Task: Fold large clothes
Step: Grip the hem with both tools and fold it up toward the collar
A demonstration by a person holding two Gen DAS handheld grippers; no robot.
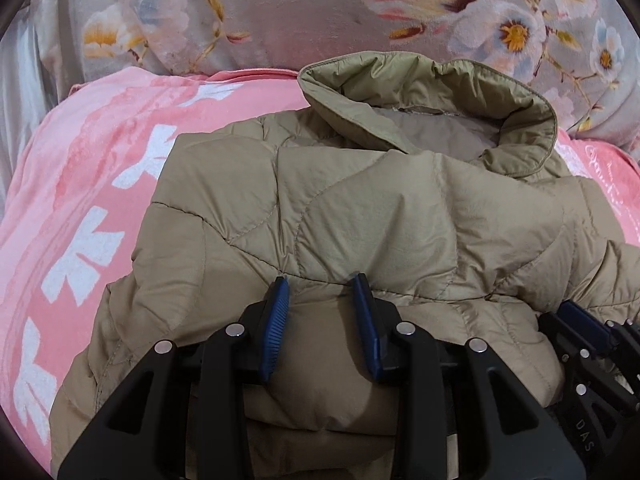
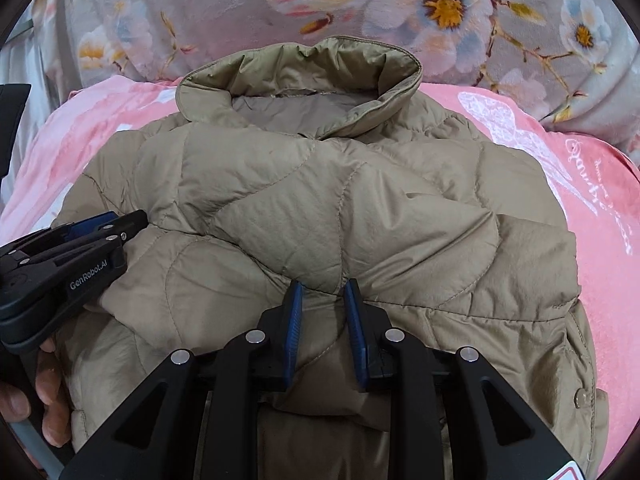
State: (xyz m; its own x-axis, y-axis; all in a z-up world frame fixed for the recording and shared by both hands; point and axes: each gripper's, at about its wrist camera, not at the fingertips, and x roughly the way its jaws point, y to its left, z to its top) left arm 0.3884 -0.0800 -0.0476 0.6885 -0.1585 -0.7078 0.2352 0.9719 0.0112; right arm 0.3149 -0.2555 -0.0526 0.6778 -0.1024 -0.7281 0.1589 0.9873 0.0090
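Observation:
A khaki quilted puffer jacket [image 1: 380, 208] lies folded on a pink blanket, collar [image 1: 432, 92] at the far end. It also fills the right wrist view [image 2: 340, 208]. My left gripper [image 1: 322, 284] clamps a puffed fold of the jacket's near edge between its blue pads [image 1: 278, 312]. My right gripper [image 2: 322, 288] pinches another fold of the same edge between its pads [image 2: 294, 320]. The left gripper also shows at the left of the right wrist view [image 2: 100, 220], and the right gripper shows at the right edge of the left wrist view [image 1: 580, 316].
The pink blanket [image 1: 88, 200] with white bows covers the bed, also at right in the right wrist view [image 2: 600, 220]. A grey floral blanket [image 1: 280, 12] is heaped behind the collar. A hand [image 2: 44, 400] holds the left gripper's handle.

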